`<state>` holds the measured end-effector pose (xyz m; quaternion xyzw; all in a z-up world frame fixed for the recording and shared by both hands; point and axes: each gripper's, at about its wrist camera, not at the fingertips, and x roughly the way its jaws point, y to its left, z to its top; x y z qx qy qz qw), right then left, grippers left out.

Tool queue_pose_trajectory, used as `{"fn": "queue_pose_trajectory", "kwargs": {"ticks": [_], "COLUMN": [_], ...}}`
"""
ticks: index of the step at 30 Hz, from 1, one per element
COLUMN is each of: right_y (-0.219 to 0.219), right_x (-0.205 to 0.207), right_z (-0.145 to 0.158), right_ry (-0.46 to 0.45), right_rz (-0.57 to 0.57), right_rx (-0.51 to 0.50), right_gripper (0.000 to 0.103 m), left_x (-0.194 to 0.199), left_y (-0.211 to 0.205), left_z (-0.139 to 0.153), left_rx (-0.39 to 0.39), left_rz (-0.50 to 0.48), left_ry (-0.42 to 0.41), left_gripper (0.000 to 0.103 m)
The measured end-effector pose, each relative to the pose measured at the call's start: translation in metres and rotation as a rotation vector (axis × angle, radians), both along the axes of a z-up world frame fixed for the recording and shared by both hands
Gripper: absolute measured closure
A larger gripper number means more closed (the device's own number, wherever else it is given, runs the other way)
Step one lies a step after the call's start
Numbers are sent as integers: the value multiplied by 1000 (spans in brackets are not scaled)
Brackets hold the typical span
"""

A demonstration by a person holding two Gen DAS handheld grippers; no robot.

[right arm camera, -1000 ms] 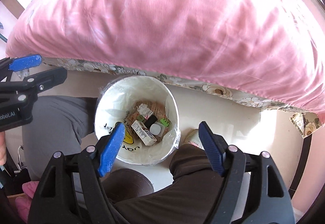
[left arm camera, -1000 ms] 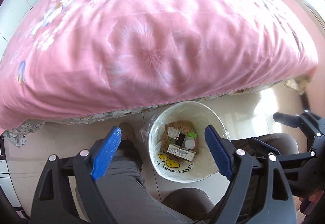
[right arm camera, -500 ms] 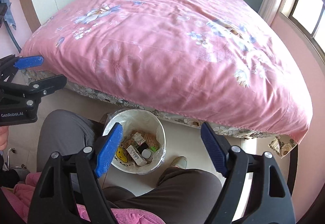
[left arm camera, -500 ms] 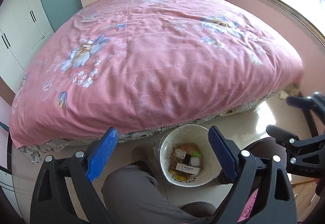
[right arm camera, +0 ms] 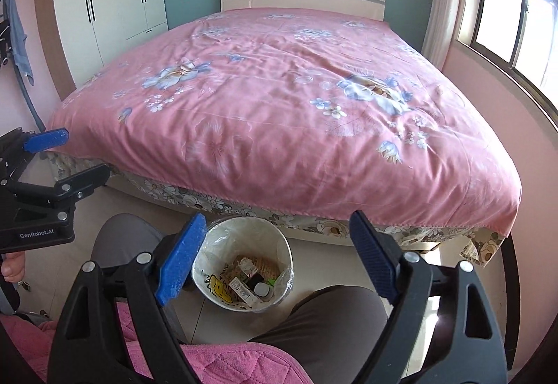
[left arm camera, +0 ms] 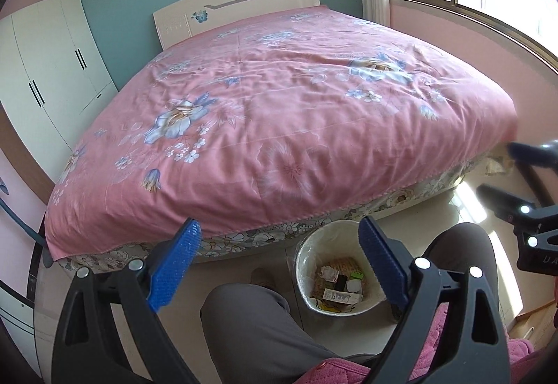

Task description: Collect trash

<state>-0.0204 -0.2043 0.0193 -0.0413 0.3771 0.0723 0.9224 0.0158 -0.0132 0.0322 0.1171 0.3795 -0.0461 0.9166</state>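
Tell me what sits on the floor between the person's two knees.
The trash bin, lined with a plastic bag and holding small packaging scraps, stands between the knees at the foot of the bed. The right wrist view shows it best.

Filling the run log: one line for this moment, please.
left hand-held gripper: open, empty | right hand-held gripper: jaws opening, empty | trash bin: on floor by bed, holds trash

The left claw (left arm camera: pixel 279 265) stands wide apart with nothing between its blue pads (left arm camera: pixel 174 262). The right claw (right arm camera: pixel 279 260) angles downward, its jaws opening, empty too. Grey-trousered knees (left arm camera: pixel 251 324) show beneath both.
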Motion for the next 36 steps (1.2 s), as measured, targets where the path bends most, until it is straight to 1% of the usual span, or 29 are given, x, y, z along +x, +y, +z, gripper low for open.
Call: {"fn": "queue_pose_trajectory", "kwargs": {"ticks": [3,6,8,11,14,18,24,36], "right_y": [2,-1,-2,0,1,5,6,9], "right_x": [-11,-16,-19,-21,-24,-27,-29,-29], "right_z": [-2,-6,-9,-11,-9,-5,-1,0], "right_ry": [-52,-50,-32,-20,-29,-52,-65,-67], "right_rz": [-45,-76,-75,-84,-82,-75,-73,-80], "right_rx": [-41,-40,-26,-51,-55,-62,-46,-59], "right_gripper": [17,17,17,17,17,17,17,17], "left_x": [-9,-13,-14,-16,-16,-19,-22,-25], "left_y": [-3,-3,-2,-1,0,-5,-5,-5], "left_z": [3,5,4,2,2,0,4,8], "left_rx": [14,11,-6,-18,-28,-20,-11,-10], "left_rz": [-5,0,4,14,17,4,7,12], "left_ry": [-23,-31,-20,-7,6,17,3,-14], "left_gripper": [10,9,9,9,9,9,8,8]}}
